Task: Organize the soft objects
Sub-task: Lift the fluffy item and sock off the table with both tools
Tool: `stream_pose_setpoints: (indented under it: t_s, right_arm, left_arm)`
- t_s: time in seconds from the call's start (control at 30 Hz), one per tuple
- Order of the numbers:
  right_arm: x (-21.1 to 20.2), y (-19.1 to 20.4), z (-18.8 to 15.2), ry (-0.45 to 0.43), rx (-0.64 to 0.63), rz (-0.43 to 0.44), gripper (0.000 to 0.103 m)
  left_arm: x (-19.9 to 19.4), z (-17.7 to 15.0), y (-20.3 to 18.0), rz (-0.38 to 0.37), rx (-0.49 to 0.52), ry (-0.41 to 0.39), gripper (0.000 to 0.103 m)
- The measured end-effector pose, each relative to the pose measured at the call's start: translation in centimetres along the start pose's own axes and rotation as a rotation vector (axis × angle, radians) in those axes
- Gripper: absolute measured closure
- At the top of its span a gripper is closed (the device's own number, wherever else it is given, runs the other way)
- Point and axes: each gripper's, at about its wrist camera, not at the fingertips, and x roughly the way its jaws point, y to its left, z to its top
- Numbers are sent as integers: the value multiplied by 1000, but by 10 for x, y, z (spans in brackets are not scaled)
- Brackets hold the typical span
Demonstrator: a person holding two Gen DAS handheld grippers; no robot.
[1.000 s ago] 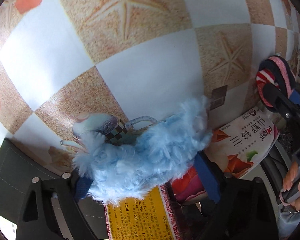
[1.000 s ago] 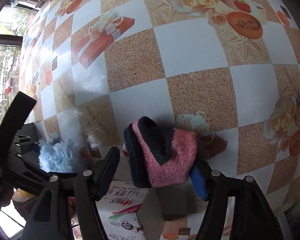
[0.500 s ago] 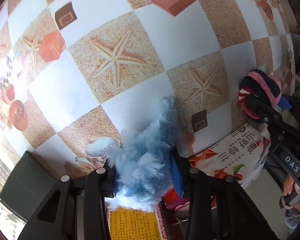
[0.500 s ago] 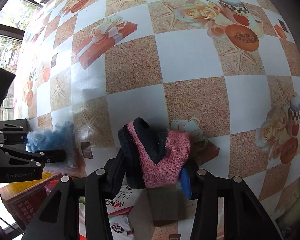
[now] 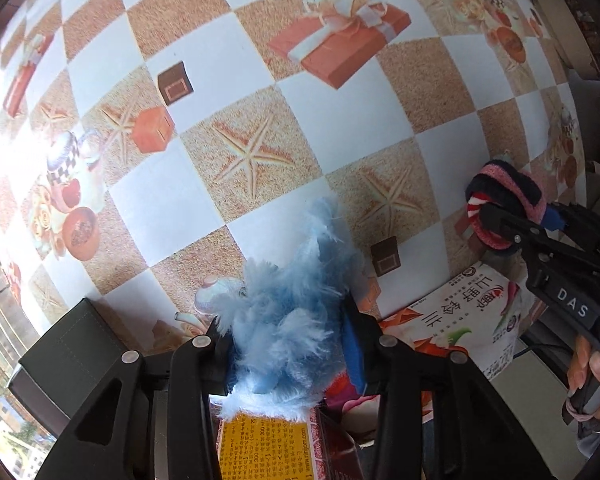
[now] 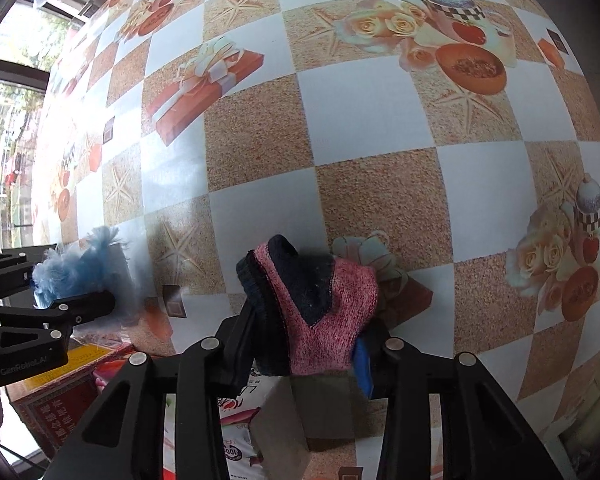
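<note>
Left tool point(image 5: 290, 344) clamped on light, squashy blue fluff point(image 5: 288, 320); right tool point(image 6: 304, 344), at three o'clock, closing on limp sock point(image 6: 320, 304) mid-body.

Checked tablecloth point(image 5: 228, 60): the far part lies bare and open to passage. Near edge crowded: a white packet point(image 5: 472, 320), a red-and-yellow box point(image 5: 268, 448) and a dark box point(image 5: 72, 360) lie close together. A grey block point(image 6: 320, 412) sits just beside the packet, under the right gripper point(image 6: 300, 344).
</note>
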Motion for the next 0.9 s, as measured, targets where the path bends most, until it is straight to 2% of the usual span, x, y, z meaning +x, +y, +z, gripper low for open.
stream_pose_setpoints:
  t_s: [0.03,0.13,0.4,0.63,0.77,0.9]
  right_arm:
    - [-1,-2,-1,-1,9,4,61]
    - [-6,-6,-3,-9,30,12,61]
    - [-21,-26,-8,-21,77,29,61]
    - [-46,-48,-25,-55,117,42,61]
    - [-60,-60,-36,-68,147,57,61]
    - [-72,-61,-46,-83,162,63,61]
  left_arm:
    - [-3,-10,-6,1,-2,-14,59]
    - [-26,-10,10,-6,-8,-50,59]
    - [-50,-29,-11,-27,-20,-128,59]
    - [-83,-54,-24,-82,-26,-223,59]
    - [-82,-75,-21,-96,0,-258,59]
    - [-63,-87,-26,-123,9,-273,59]
